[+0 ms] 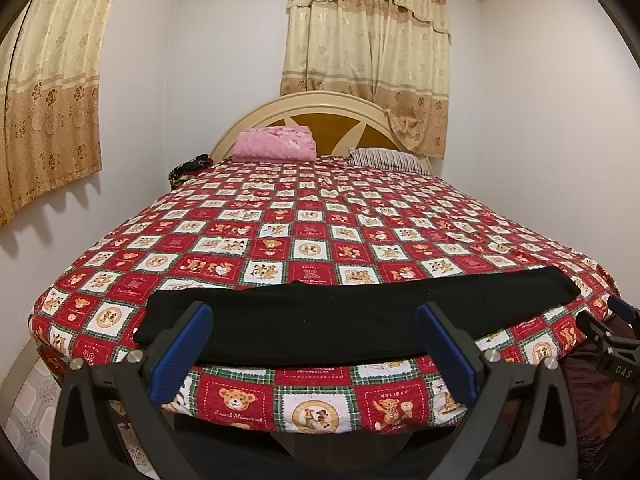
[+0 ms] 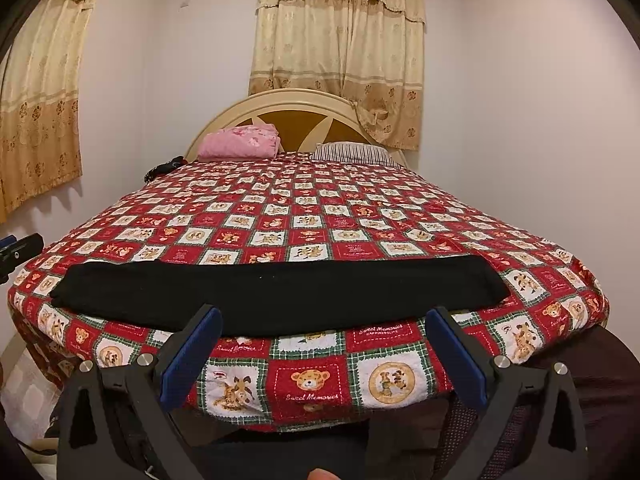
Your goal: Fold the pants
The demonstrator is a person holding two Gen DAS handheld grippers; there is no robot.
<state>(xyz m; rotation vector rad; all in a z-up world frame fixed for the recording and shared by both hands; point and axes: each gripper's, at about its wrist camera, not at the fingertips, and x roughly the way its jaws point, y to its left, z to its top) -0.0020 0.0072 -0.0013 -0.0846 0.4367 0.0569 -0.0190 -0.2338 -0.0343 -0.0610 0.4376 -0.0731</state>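
A: Black pants (image 1: pixel 352 312), folded into a long flat band, across bed's near edge.
B: Noted. Left hand-held gripper (image 1: pixel 316 350), right hand-held gripper (image 2: pixel 324 354): both spread, empty. Teddy-bear bedspread (image 1: pixel 304 224), cream curtains (image 1: pixel 364 40).

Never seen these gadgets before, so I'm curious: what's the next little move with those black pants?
Probably lower both open tools onto the ends of the black pants. The pants lie flat in a long strip across the bedspread; the left tool and right tool hold nothing.
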